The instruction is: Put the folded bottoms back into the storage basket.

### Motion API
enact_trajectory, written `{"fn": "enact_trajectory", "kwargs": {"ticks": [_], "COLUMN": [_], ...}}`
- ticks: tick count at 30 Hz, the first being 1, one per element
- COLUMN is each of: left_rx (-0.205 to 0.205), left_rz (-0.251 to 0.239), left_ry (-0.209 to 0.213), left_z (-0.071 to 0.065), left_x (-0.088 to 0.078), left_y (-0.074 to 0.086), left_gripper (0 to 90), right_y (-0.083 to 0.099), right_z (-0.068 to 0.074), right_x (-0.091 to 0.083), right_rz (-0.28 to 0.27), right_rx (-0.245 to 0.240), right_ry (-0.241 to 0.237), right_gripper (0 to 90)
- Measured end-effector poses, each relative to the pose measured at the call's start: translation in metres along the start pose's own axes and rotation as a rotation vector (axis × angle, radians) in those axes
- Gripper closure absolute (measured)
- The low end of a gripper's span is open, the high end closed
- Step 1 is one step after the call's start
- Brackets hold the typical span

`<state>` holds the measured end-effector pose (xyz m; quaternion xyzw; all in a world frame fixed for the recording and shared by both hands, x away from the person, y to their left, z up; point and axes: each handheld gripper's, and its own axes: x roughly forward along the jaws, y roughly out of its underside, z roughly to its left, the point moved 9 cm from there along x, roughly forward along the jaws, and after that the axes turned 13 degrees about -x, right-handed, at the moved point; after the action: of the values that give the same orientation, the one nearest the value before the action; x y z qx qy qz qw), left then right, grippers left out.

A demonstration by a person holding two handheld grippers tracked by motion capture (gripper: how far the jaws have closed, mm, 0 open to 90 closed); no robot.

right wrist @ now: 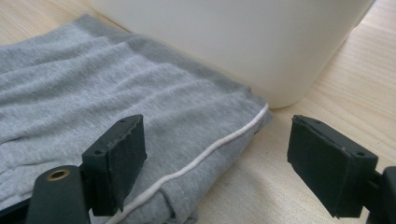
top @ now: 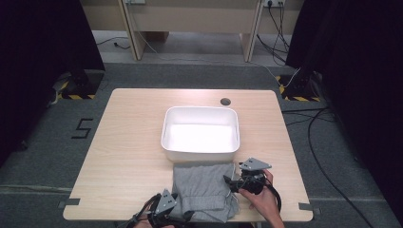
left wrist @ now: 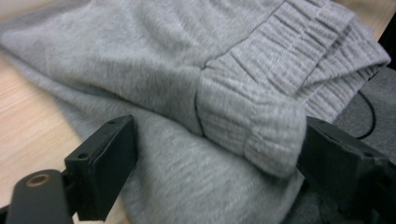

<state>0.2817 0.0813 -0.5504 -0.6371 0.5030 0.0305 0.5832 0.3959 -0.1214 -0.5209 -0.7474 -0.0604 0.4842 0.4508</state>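
Both grippers' jaws gape wide around grey garment (top: 205, 190), white tub (top: 200, 132) just beyond.

Tabletop (top: 128, 142): light wood, with a round dark cable hole (top: 225, 101) near its 12 o'clock edge.
Floor (top: 43, 137): grey carpet, a black mark shaped like a 5 (top: 81, 128) at 9 o'clock.
Cables (top: 316, 142): black, trailing at 3 o'clock.
Curtains (top: 43, 33): dark, both sides.

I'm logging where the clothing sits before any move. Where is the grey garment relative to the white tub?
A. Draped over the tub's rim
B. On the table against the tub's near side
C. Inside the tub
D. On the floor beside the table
B: the grey garment lies flat on the table, its far edge up against the near wall of the white tub, whose inside is bare.
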Motion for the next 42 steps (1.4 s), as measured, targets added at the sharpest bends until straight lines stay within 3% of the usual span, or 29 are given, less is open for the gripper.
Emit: {"fn": "enact_trajectory", "kwargs": {"ticks": [3, 4, 5, 6, 10, 14, 20, 23, 24, 26, 29, 32, 39, 40, 42], "left_rx": [0.007, 0.027, 0.027, 0.04, 0.015, -0.03, -0.036, -0.04, -0.035, -0.038, -0.048, -0.039, -0.01, -0.015, -0.014], "left_rz": [0.001, 0.01, 0.01, 0.016, 0.011, 0.0, -0.007, -0.02, -0.027, -0.023, -0.022, -0.017, -0.015, -0.019, -0.017], "left_ry": [-0.017, -0.052, -0.052, -0.079, -0.099, -0.091, -0.064, -0.027, 0.006, 0.023, 0.051, 0.068, 0.053, 0.053, 0.052], "left_z": [0.002, 0.004, 0.004, 0.006, 0.009, 0.01, 0.005, 0.001, -0.001, 0.0, -0.001, -0.003, 0.003, 0.004, 0.005], "left_x": [-0.002, -0.005, -0.005, -0.008, -0.012, -0.011, -0.002, 0.0, 0.001, 0.001, 0.0, -0.003, -0.015, -0.015, -0.017], "left_y": [0.003, 0.005, 0.005, 0.008, 0.01, 0.009, 0.003, -0.001, -0.003, -0.004, -0.004, -0.002, 0.004, 0.004, 0.005], "left_gripper": [13.8, 13.8, 13.6, 13.5, 13.3, 10.9, 7.2, 16.7, 31.7, 34.9, 52.5, 61.5, 65.2, 65.2, 65.2], "right_y": [-0.001, -0.002, -0.002, -0.003, -0.002, -0.001, -0.003, -0.004, -0.005, -0.005, -0.005, -0.006, -0.004, -0.001, 0.0], "right_z": [0.002, 0.003, 0.003, 0.003, 0.003, 0.004, 0.005, 0.005, 0.004, 0.004, 0.003, 0.004, 0.007, 0.009, 0.011], "right_x": [-0.001, 0.0, 0.0, 0.001, 0.002, 0.004, 0.004, 0.004, 0.003, 0.003, 0.003, 0.003, 0.01, 0.016, 0.019], "right_rz": [0.0, 0.002, 0.002, 0.0, 0.007, 0.01, 0.002, -0.006, -0.012, -0.014, -0.012, -0.017, 0.002, 0.035, 0.034], "right_rx": [-0.001, -0.008, -0.008, -0.015, -0.013, -0.015, -0.015, -0.008, -0.006, -0.005, -0.001, 0.008, 0.019, 0.042, 0.062], "right_ry": [-0.002, -0.003, -0.003, -0.003, -0.008, -0.012, -0.014, -0.014, -0.014, -0.015, -0.011, -0.02, -0.06, -0.083, -0.109], "right_gripper": [20.4, 20.5, 20.5, 20.5, 20.7, 20.7, 20.7, 20.7, 20.6, 20.6, 20.5, 20.4, 15.6, 14.4, 15.1]}}
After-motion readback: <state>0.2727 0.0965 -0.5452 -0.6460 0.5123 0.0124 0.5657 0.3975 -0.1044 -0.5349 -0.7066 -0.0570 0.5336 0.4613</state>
